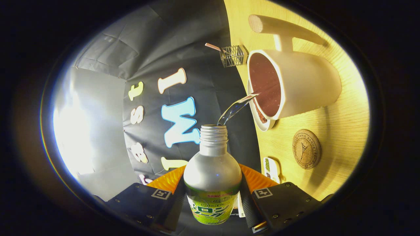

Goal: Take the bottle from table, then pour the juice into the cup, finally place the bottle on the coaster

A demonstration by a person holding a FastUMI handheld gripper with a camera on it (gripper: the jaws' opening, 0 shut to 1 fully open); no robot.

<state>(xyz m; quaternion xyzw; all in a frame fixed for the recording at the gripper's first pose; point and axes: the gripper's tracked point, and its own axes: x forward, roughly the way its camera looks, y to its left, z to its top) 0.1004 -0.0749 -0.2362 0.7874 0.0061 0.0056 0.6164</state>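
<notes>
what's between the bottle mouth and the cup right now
In the gripper view, a clear stream of juice arcs from the bottle mouth into the cup; nothing else lies between.

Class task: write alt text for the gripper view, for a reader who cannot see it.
The gripper, shut on a tilted bottle, pours a clear stream into a white cup beyond the fingers on a wooden table. A round cork coaster lies beside the cup.

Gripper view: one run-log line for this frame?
phase: pouring | gripper: shut on bottle | stream: entering cup | coaster: bare
</notes>
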